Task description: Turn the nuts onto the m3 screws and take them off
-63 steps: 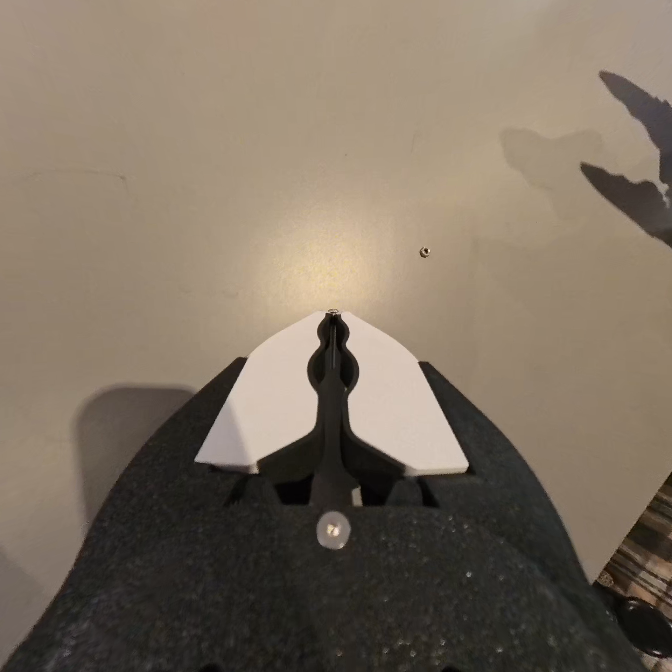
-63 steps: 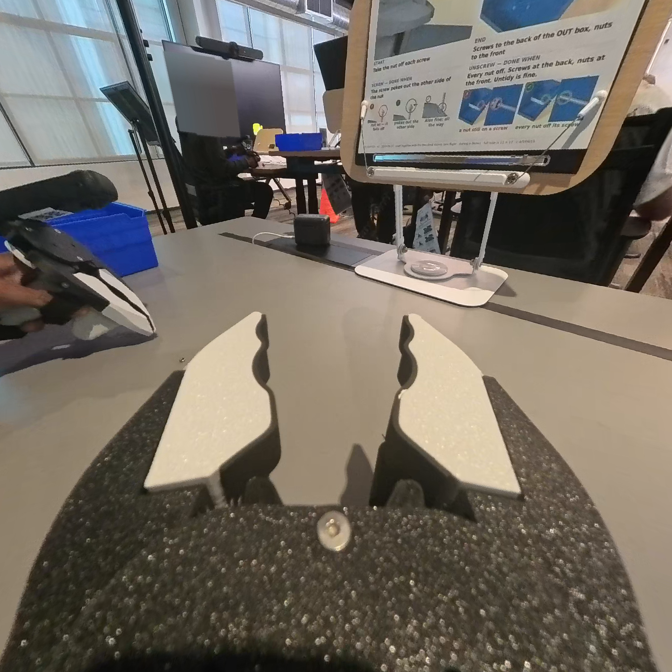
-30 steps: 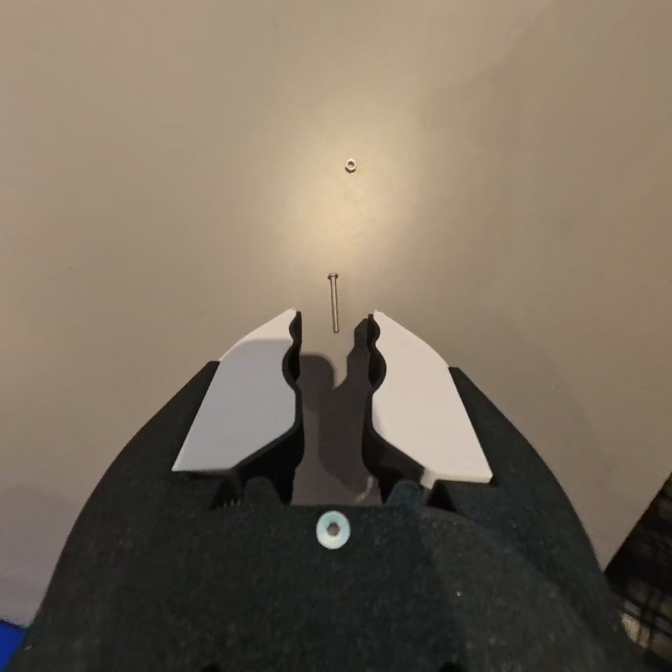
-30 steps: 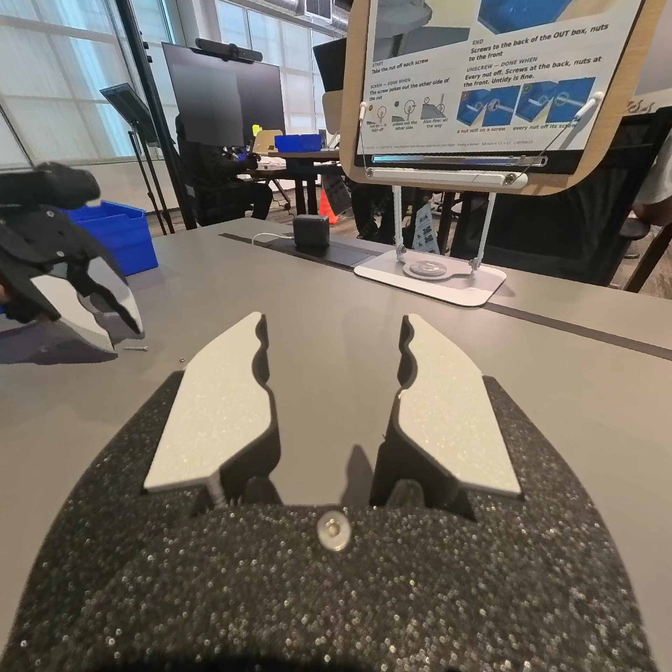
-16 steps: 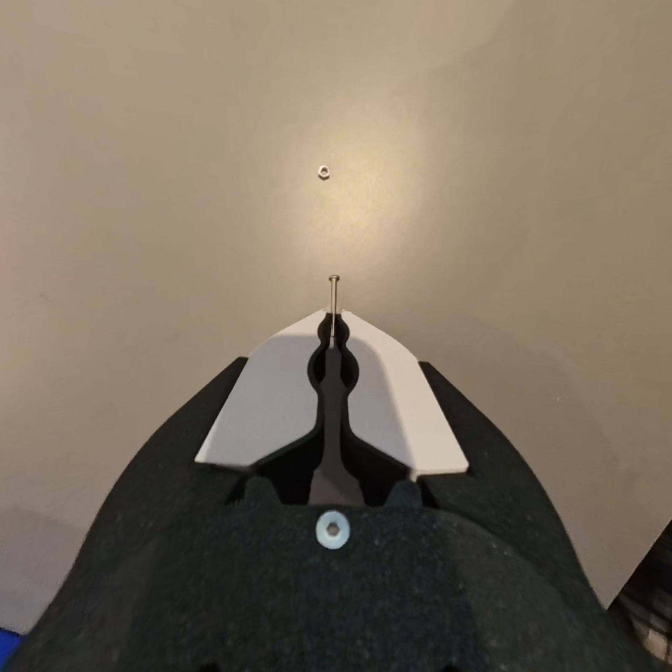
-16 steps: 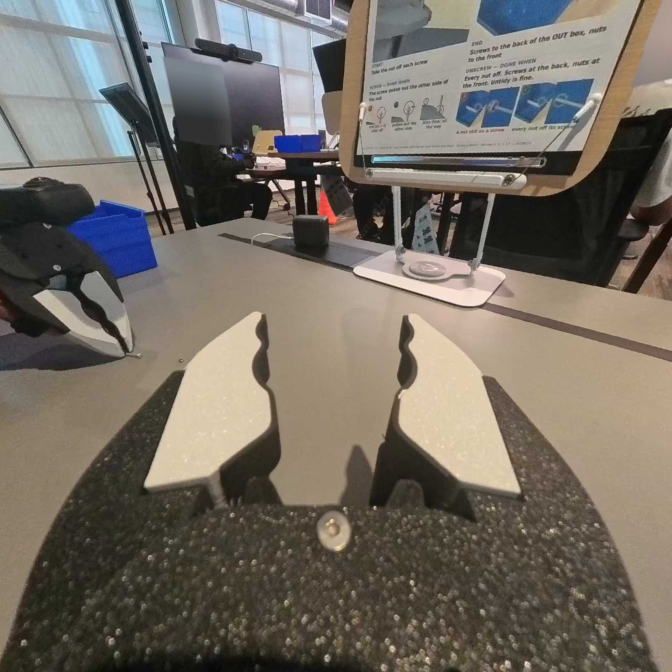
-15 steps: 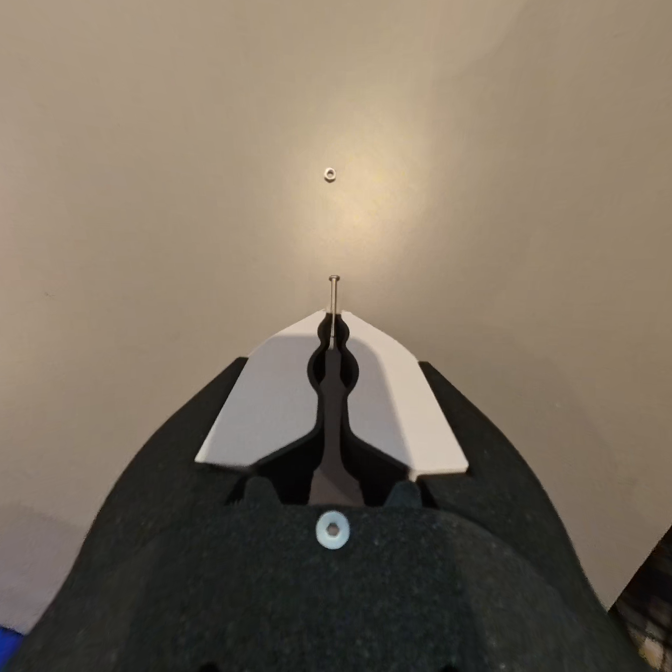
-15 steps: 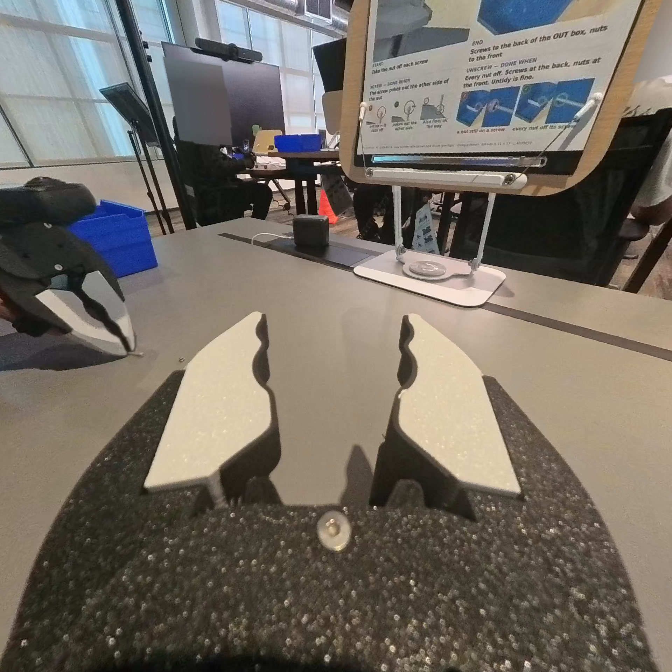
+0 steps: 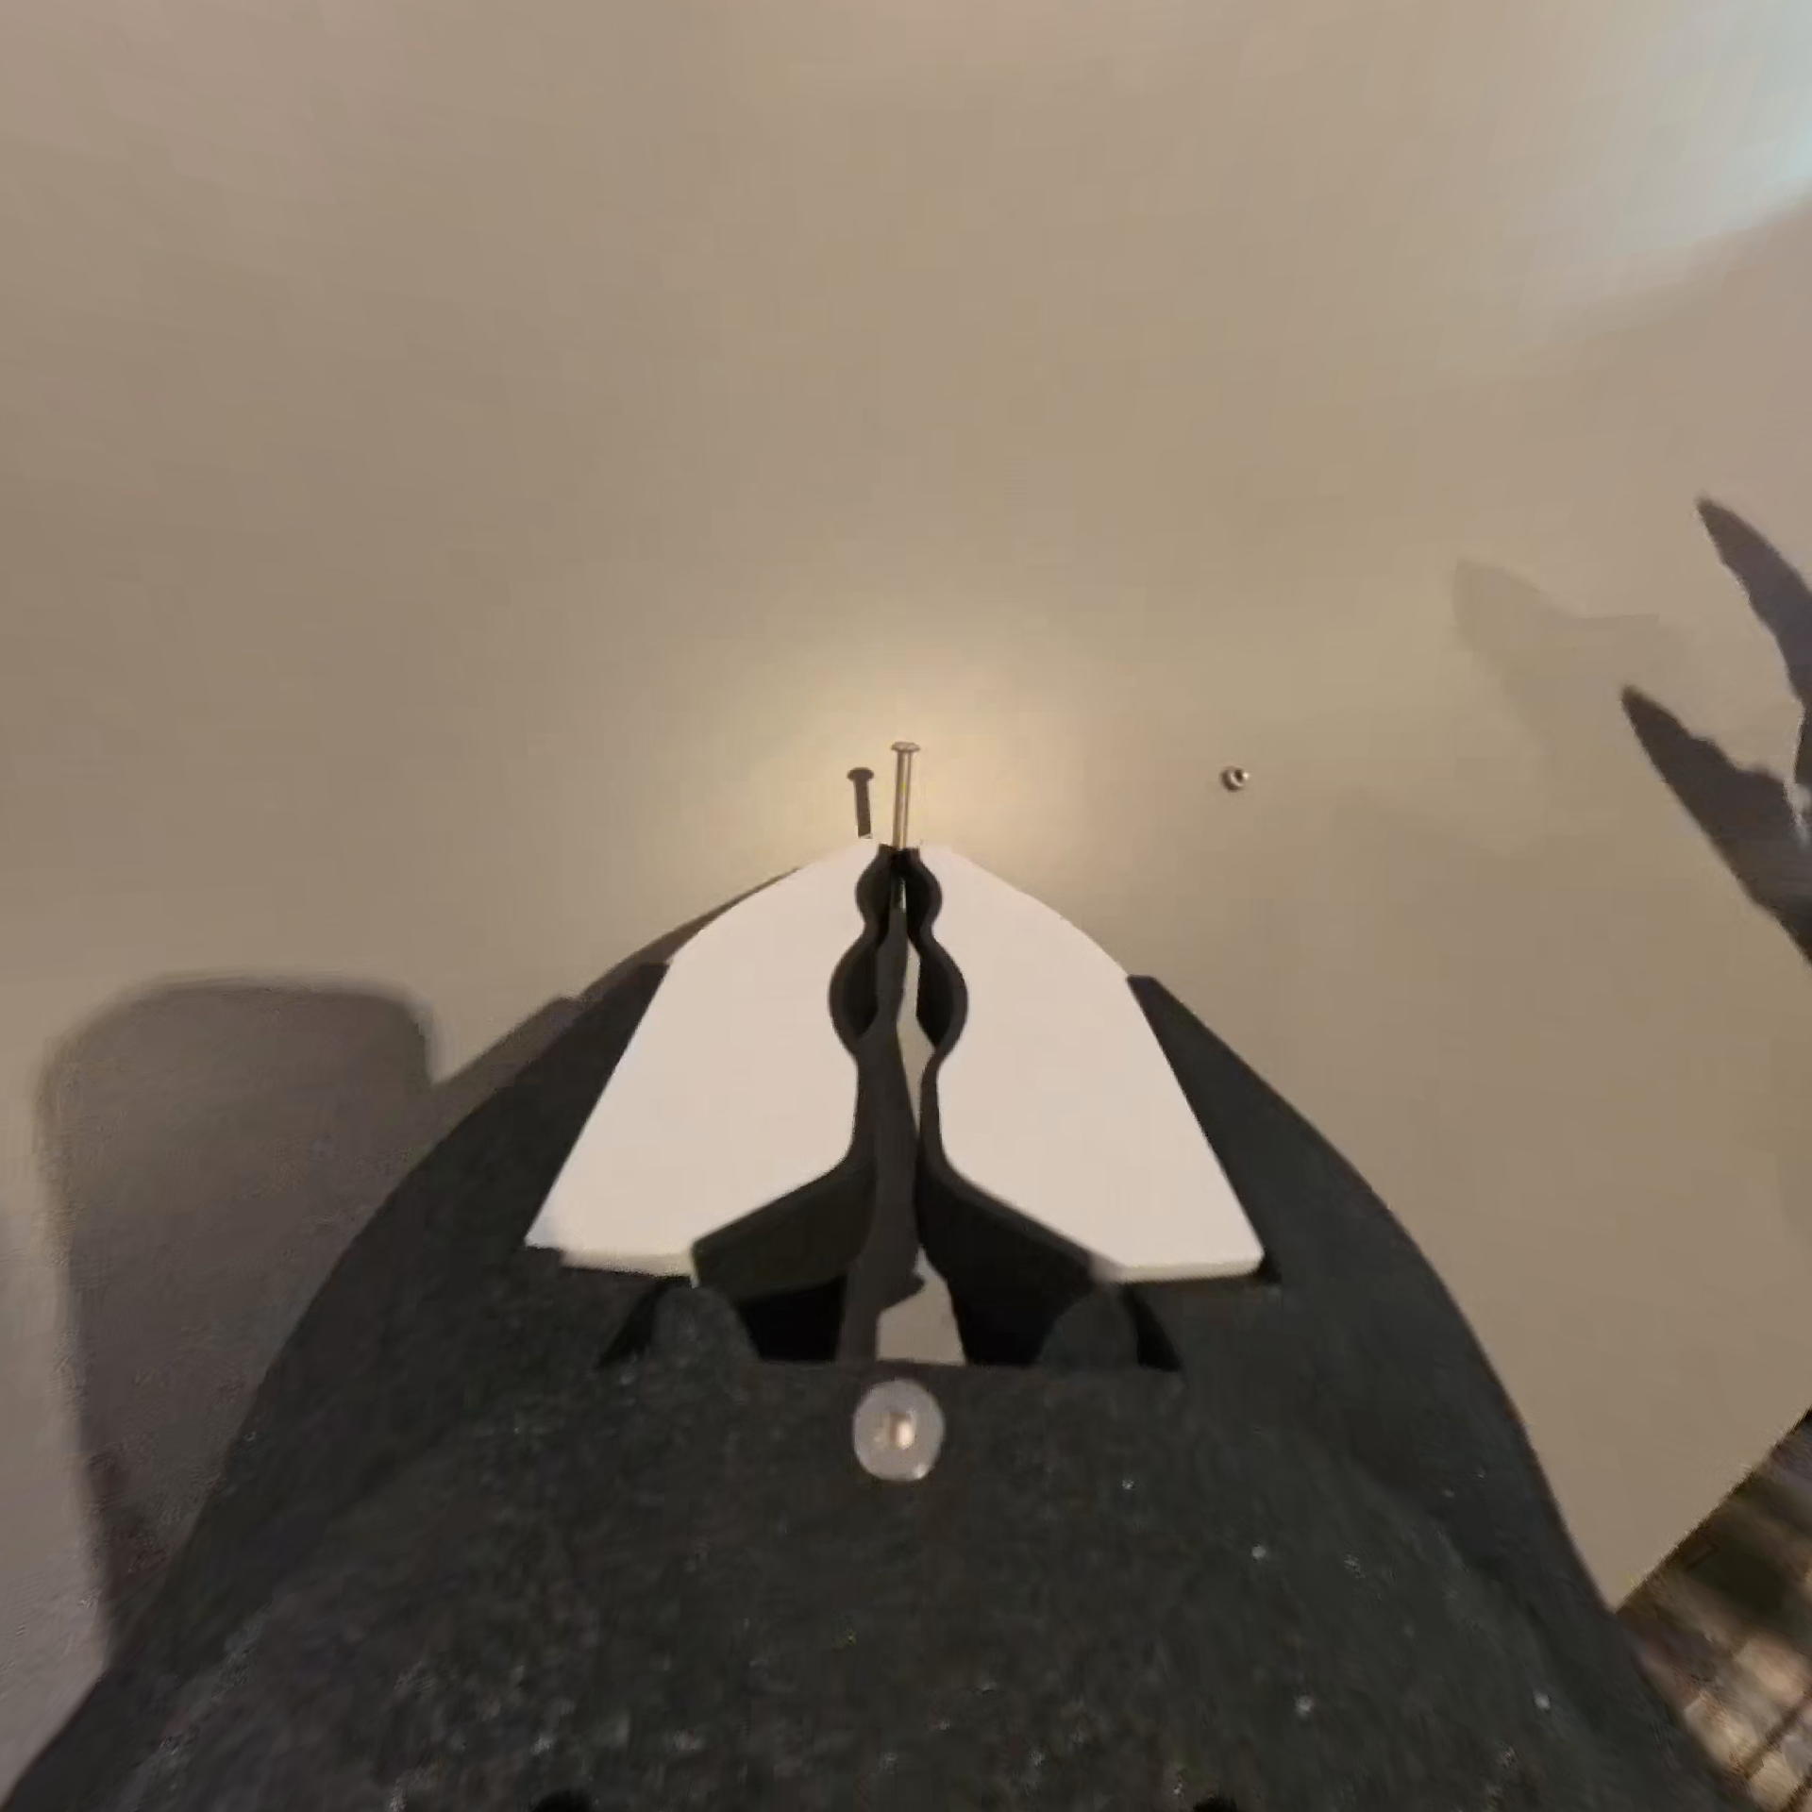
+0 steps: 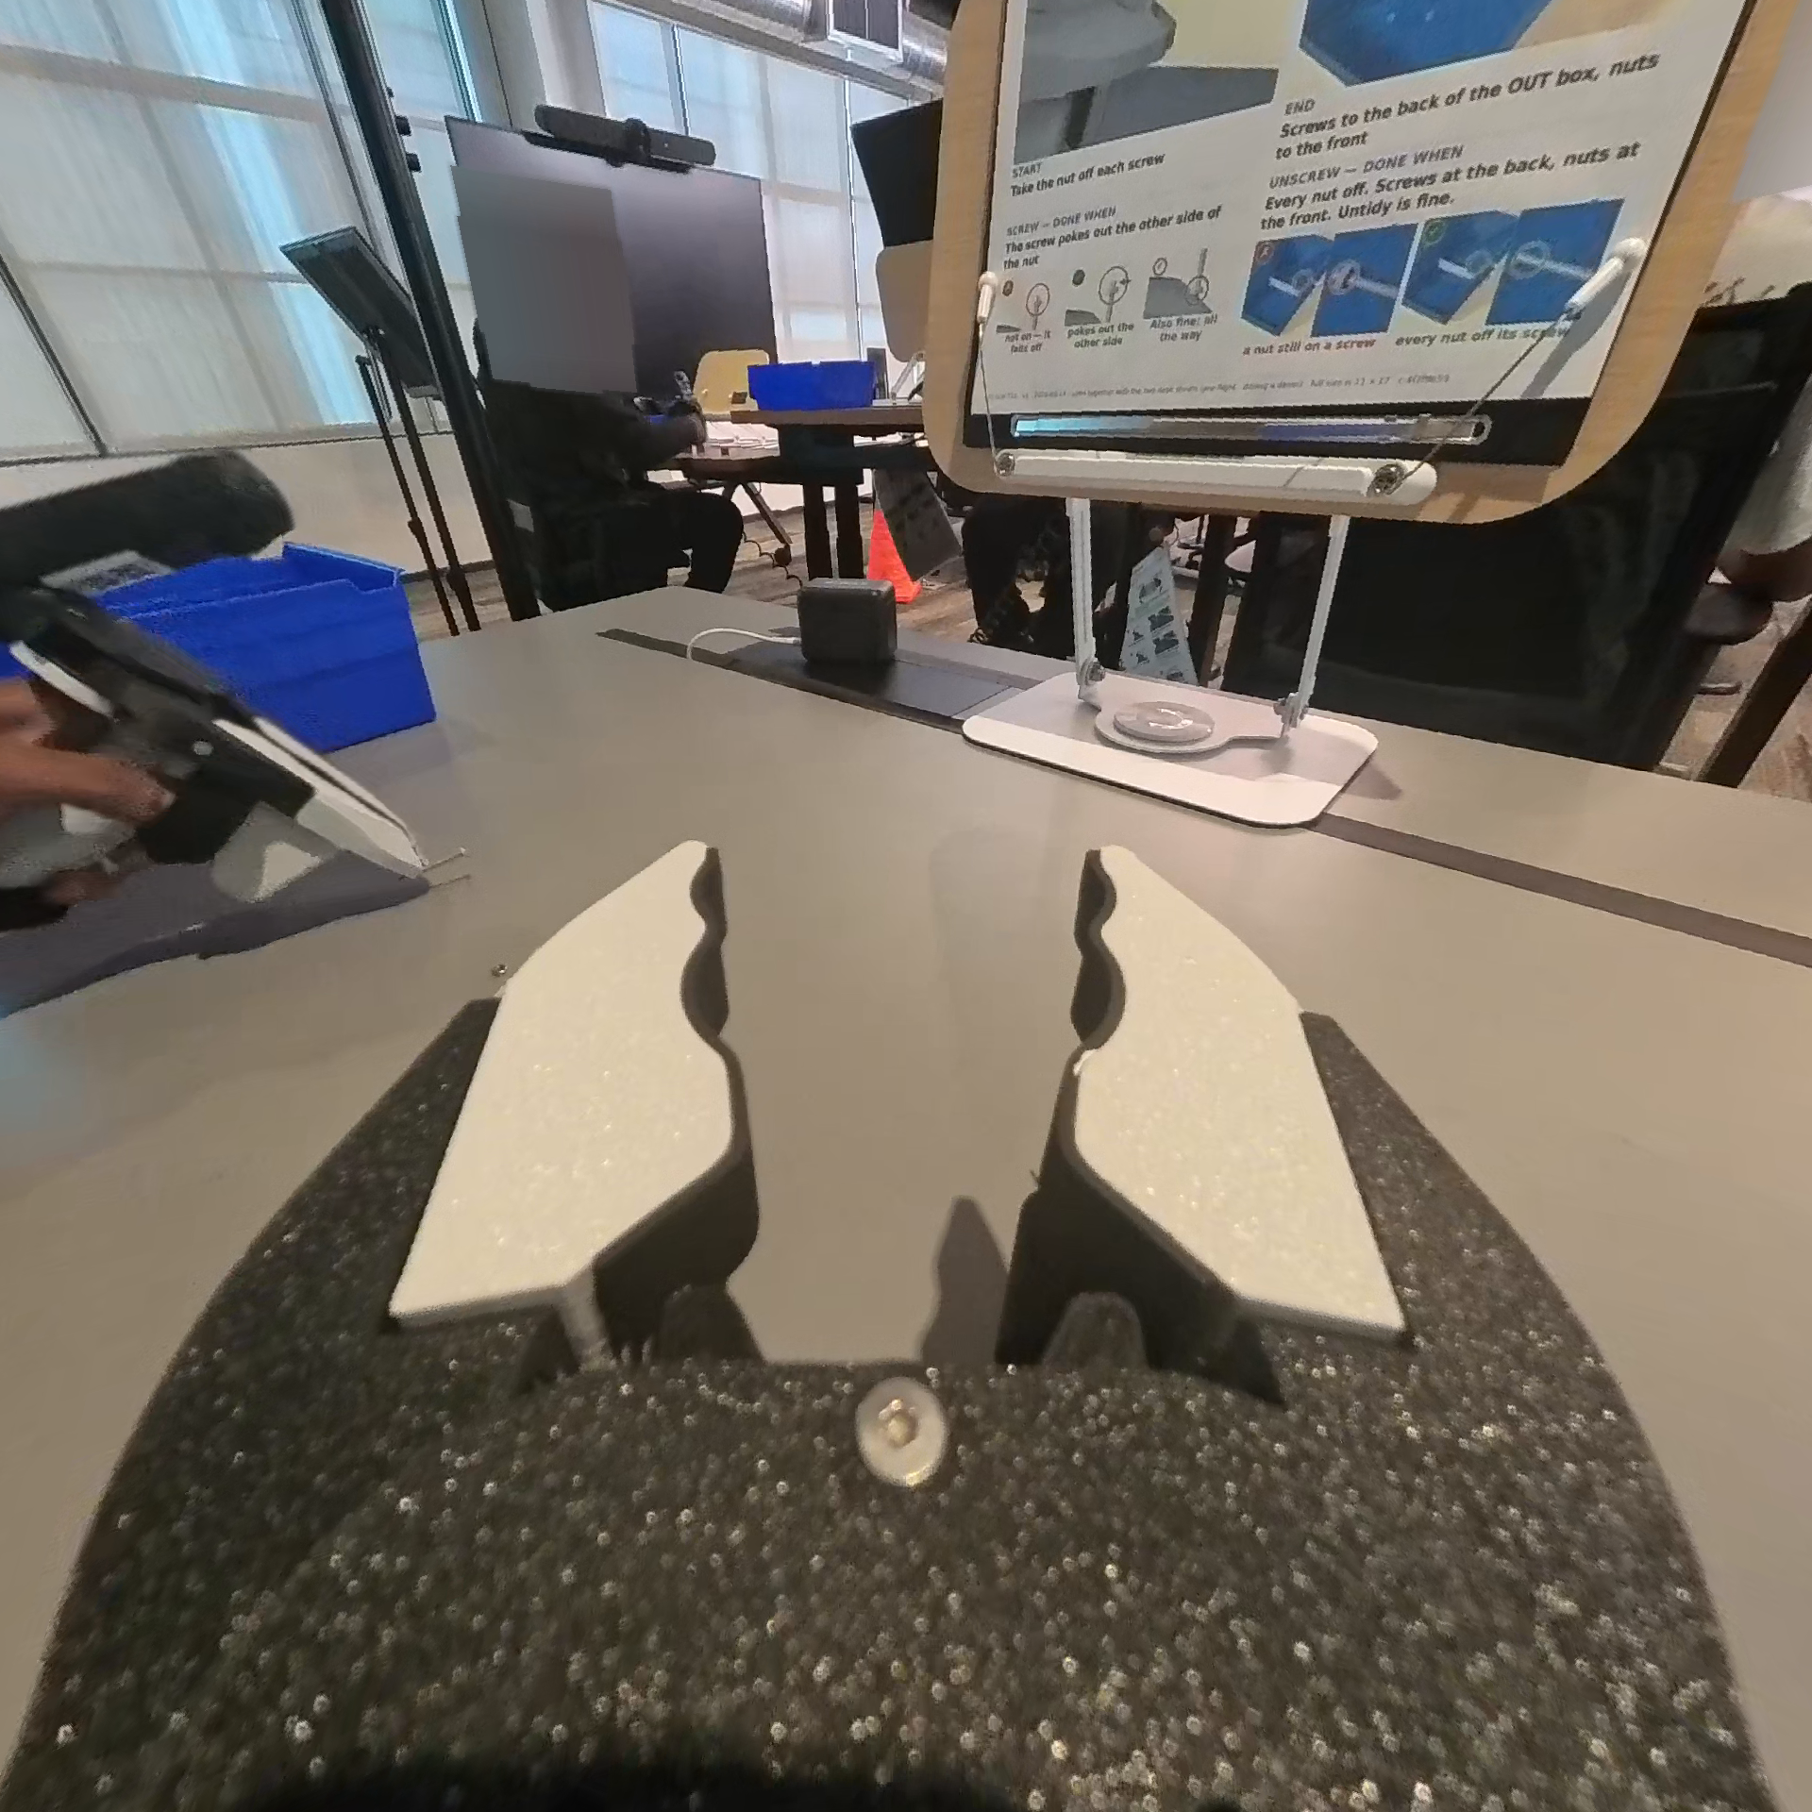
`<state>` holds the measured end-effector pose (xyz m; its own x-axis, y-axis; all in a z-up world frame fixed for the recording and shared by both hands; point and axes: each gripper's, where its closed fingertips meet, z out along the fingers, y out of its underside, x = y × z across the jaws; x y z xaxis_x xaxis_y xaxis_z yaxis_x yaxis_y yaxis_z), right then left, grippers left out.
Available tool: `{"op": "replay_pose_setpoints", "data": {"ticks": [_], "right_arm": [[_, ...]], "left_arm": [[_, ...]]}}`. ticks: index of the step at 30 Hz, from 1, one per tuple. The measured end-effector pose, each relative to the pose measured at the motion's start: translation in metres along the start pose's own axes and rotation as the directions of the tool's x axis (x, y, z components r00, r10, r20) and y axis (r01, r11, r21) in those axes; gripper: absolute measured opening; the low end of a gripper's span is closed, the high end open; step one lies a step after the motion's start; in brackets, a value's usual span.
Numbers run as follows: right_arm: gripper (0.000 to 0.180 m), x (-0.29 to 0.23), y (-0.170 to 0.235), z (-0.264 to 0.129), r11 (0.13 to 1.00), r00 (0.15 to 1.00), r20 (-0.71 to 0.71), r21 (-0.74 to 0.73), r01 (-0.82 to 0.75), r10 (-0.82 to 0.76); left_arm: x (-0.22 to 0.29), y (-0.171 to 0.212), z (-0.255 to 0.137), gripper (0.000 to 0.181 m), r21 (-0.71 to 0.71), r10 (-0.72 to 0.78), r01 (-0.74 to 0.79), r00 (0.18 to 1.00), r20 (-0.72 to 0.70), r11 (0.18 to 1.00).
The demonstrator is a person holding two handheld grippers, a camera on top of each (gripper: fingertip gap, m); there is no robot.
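My left gripper (image 9: 897,851) is shut on a thin metal m3 screw (image 9: 902,806), whose head end sticks out past the fingertips just above the grey table (image 9: 490,490). A small nut (image 9: 1234,779) lies on the table to the right of the screw. In the right wrist view the left gripper (image 10: 417,863) is at the far left, low over the table, with the screw tip (image 10: 449,857) showing. The nut (image 10: 499,969) lies just beyond my right gripper's left finger. My right gripper (image 10: 897,873) is open and empty above the table.
A blue bin (image 10: 284,637) stands at the back left. A board with an instruction sheet on a white stand (image 10: 1177,745) is at the back right, with a small black box (image 10: 845,620) and cable beside it. The right gripper's fingertips (image 9: 1755,804) show at the left wrist view's right edge. The left gripper's tips are roughly 30 centimetres from the right gripper's.
My left gripper let the screw go, closed on it again farther back, and now has swung left and lifted it slightly; the nut now lies to the right. The right gripper has not moved.
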<state>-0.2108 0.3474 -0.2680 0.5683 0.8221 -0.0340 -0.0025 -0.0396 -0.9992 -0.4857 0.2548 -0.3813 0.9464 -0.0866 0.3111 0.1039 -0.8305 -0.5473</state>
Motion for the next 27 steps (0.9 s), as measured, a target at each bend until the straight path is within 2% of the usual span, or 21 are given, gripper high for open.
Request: {"op": "replay_pose_setpoints", "data": {"ticks": [5,14,17,22,24,27], "right_arm": [[0.069,-0.001,0.0,0.001,1.0,1.0,0.005,0.0,-0.006,0.006],[0.069,-0.001,-0.001,0.002,1.0,1.0,0.007,0.002,-0.01,0.01],[0.069,-0.002,0.0,0.002,1.0,1.0,0.009,0.001,-0.01,0.01],[0.069,-0.003,-0.001,0.002,1.0,1.0,0.012,0.001,-0.009,0.009],[0.069,-0.002,-0.001,0.002,1.0,1.0,0.01,0.002,-0.007,0.007],[0.069,-0.001,-0.001,0.001,1.0,1.0,0.009,0.006,-0.009,0.009]], "left_arm": [[-0.012,0.012,-0.004,0.002,0.046,-0.231,0.229,0.971,0.063,0.972],[-0.008,0.012,-0.002,0.002,0.088,-0.336,0.335,0.942,-0.001,0.938],[-0.006,0.011,-0.002,0.007,0.092,-0.34,0.34,0.94,-0.017,0.936],[-0.004,0.008,-0.005,0.026,0.09,-0.302,0.303,0.953,-0.019,0.949],[-0.005,0.007,-0.008,0.035,0.07,-0.248,0.249,0.969,-0.022,0.966],[-0.005,-0.005,-0.021,0.033,0.05,-0.092,0.095,0.994,-0.056,0.994]]}}
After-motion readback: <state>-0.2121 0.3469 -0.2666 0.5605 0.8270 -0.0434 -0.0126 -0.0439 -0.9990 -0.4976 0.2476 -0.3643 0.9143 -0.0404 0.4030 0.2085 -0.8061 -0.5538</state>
